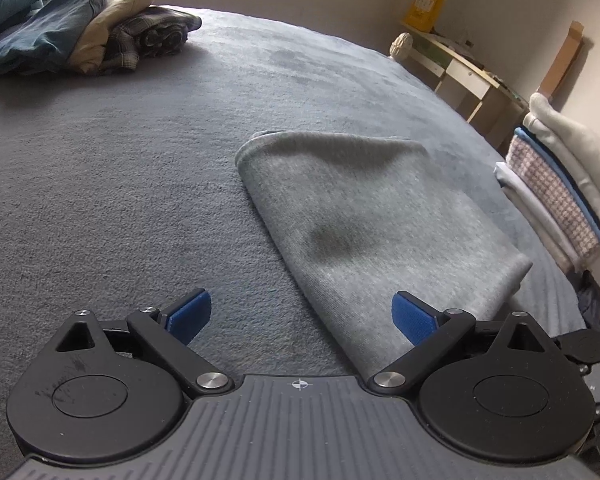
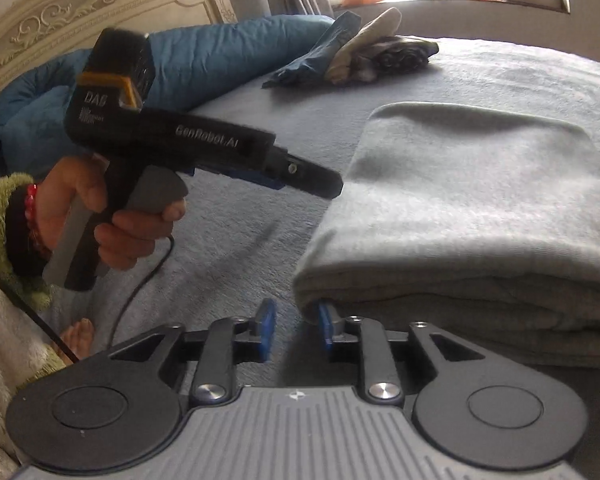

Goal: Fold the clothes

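left gripper [image 1: 302, 316], seen from its own wrist camera, has its blue pads wide apart with nothing between them; it hangs over the grey fleece bed cover [image 1: 140, 168]. the folded grey knit garment [image 1: 380, 224] lies ahead and to the right, its long axis running from the near right pad away and up the frame, so one near corner sits just beside that pad. beyond it, at the right edge, stands a stack of folded clothes [image 1: 556, 184]; far left is a heap of unfolded clothes [image 1: 92, 36].

from the right wrist view, the right gripper [image 2: 296, 330] has its pads a little apart, no cloth pinched between them. the garment's layered near edge sits just ahead and to the right, the corner touching or nearly touching the right-hand pad. the left gripper is held in a hand [image 2: 100, 216] to the left, its nose close to the garment's left side. i judge the right gripper nearer the thick near edge, so any lift toward the stack would start there.
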